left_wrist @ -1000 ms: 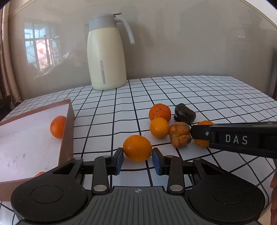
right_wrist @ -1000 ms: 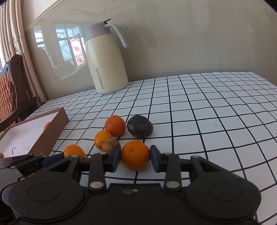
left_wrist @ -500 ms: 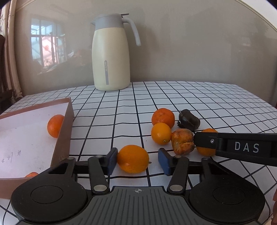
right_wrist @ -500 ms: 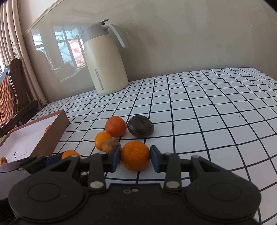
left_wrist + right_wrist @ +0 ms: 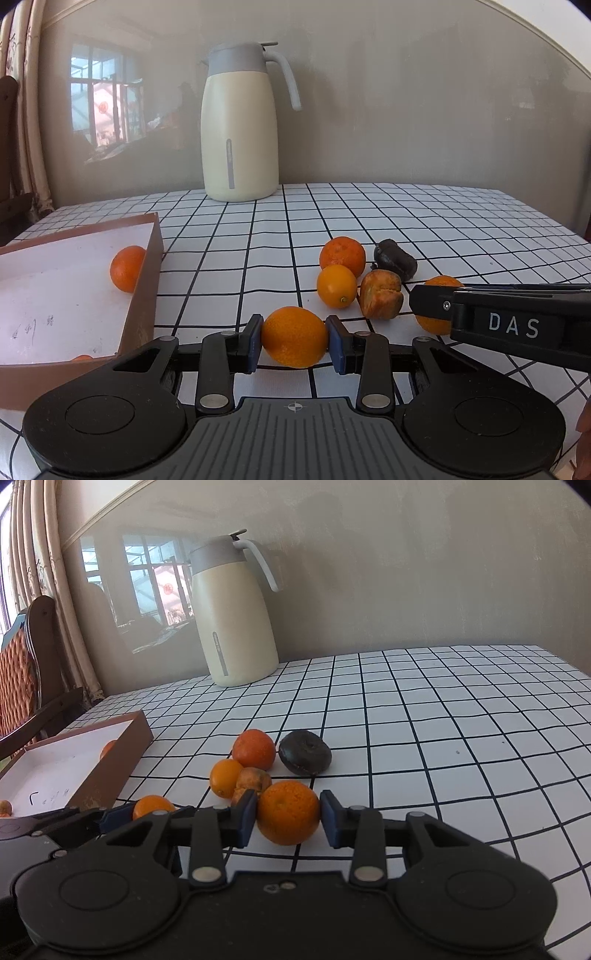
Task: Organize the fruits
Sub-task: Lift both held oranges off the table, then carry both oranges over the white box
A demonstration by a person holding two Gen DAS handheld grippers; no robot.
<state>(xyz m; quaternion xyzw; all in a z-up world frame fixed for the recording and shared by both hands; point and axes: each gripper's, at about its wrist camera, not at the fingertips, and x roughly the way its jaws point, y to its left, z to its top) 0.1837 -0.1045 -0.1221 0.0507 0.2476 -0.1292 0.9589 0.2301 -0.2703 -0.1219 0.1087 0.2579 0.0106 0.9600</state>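
Observation:
My left gripper (image 5: 294, 338) is shut on an orange (image 5: 294, 336), its blue pads pressed on both sides. My right gripper (image 5: 288, 812) is shut on another orange (image 5: 288, 811); it also shows in the left wrist view (image 5: 439, 306) from the side. On the checked tablecloth lie a dark orange (image 5: 342, 256), a small yellow-orange fruit (image 5: 337, 285), a shrivelled brown fruit (image 5: 380, 298) and a blackened rotten fruit (image 5: 395, 258). A brown box (image 5: 147, 280) at the left holds an orange (image 5: 127, 268).
A cream thermos jug (image 5: 240, 125) stands at the back of the table near the wall. A wooden chair (image 5: 26, 672) stands beyond the table's left edge. The tablecloth (image 5: 461, 720) stretches to the right of the fruits.
My left gripper has closed onto the orange, which was loose between open fingers before. My right gripper keeps its hold on its orange and has lifted slightly.

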